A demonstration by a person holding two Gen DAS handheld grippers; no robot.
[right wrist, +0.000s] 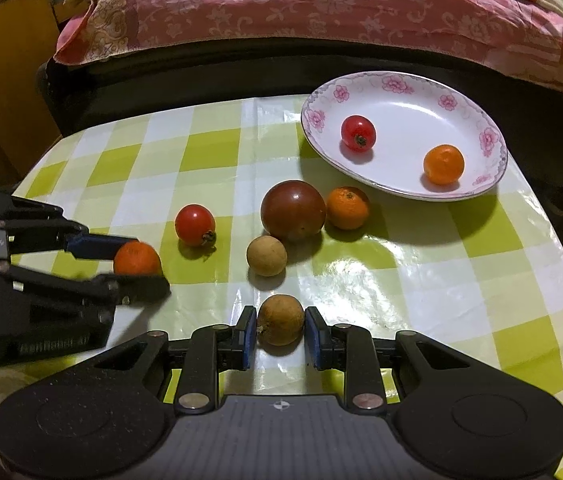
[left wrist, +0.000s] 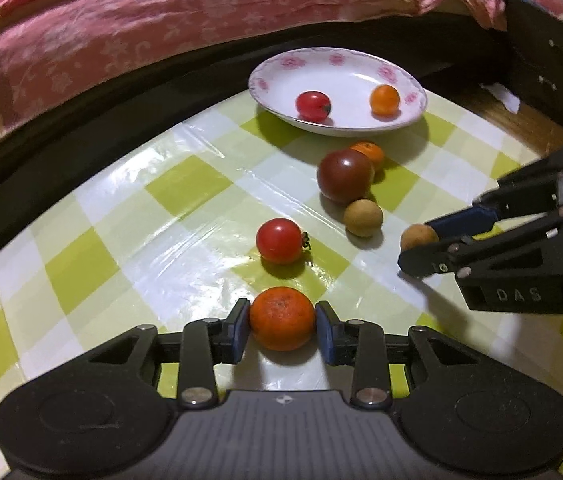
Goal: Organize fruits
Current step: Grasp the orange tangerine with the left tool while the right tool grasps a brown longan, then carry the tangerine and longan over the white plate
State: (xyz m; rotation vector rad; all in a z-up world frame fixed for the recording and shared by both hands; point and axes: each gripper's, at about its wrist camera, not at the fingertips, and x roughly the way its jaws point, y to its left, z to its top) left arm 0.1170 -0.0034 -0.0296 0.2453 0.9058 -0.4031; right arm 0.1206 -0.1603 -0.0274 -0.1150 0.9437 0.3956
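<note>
left gripper (left wrist: 282,325) clamping orange mandarin (left wrist: 282,318), right gripper (right wrist: 280,327) clamping brown longan (right wrist: 280,320), checked tablecloth (right wrist: 401,272)

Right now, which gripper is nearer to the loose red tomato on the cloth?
Left. The left gripper, shut on an orange, sits just before the red tomato. The right gripper, holding a brown fruit, is farther away.

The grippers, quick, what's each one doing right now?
Left gripper: closed on the small orange.
Right gripper: closed on the brown longan.

both wrist views look steeply down, close, sharing the plate (left wrist: 337,80).
</note>
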